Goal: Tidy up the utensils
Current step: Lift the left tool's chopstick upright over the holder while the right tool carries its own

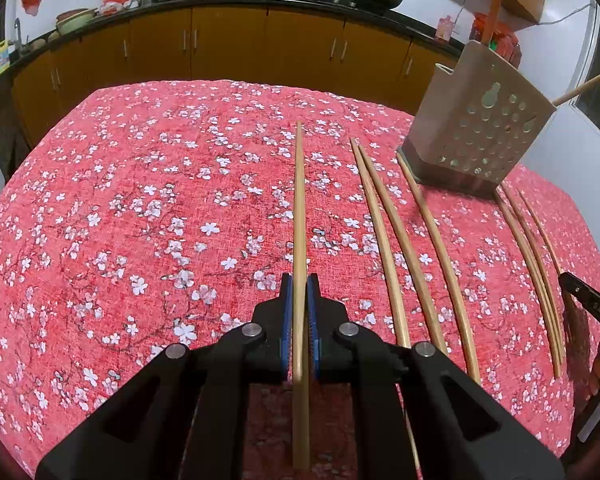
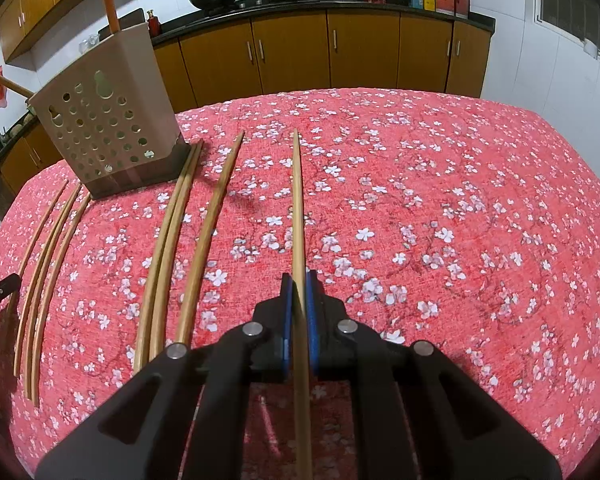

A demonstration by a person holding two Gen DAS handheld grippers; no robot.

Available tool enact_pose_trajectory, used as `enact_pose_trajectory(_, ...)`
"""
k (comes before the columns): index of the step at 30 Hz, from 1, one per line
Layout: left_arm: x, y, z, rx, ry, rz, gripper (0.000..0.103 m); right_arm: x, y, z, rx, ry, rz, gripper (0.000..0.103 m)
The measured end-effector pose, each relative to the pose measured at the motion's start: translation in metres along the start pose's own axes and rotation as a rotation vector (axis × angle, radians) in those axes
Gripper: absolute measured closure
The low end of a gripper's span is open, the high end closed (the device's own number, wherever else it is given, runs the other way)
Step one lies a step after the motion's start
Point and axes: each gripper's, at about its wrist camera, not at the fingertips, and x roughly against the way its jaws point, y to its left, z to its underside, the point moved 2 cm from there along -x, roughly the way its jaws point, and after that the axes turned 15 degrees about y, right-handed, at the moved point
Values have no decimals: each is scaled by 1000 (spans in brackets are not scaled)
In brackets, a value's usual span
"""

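while each hand-held gripper clamps a chopstick (image 1: 299, 208) (image 2: 298, 208), the floral tablecloth (image 1: 140, 208) faces kitchen cabinets (image 1: 228, 44).

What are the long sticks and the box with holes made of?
The chopstick held in the left gripper looks like bamboo or light wood: pale tan, matte, faintly streaked along its length. The right gripper holds another. The utensil holder looks like beige plastic, smooth with neatly round holes, on a darker base. The tablecloth looks like woven fabric printed with blossoms.
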Motion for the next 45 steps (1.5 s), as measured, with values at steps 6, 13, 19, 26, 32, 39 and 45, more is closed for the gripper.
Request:
enact_pose_trajectory(6,3,-1,3,-3,2,-9,94,2,0,5,5,2,2,95)
enact_pose_trajectory(13,8,1,13,0,2,-4,94,5,0,13,14,3,-1,95)
enact_pose_trajectory(19,9,-4,13,-14,3,-34,95,6,0,14,16,3,-1,95)
enact_pose_trajectory(26,34,-3,4,-18,-43,-32,95,45,-7,7,-4,-87,-36,95)
enact_pose_trajectory(32,74,-1,-10,-18,-142,-26,95,89,-7,-5,-6,-203,-52,95)
enact_pose_trajectory(39,122,-6,-24,-2,-282,3,95,125,-6,-18,-5,-319,-64,95)
enact_pose_trajectory(45,149,-9,-32,-10,-358,27,95,141,-5,-24,-2,-367,-71,96)
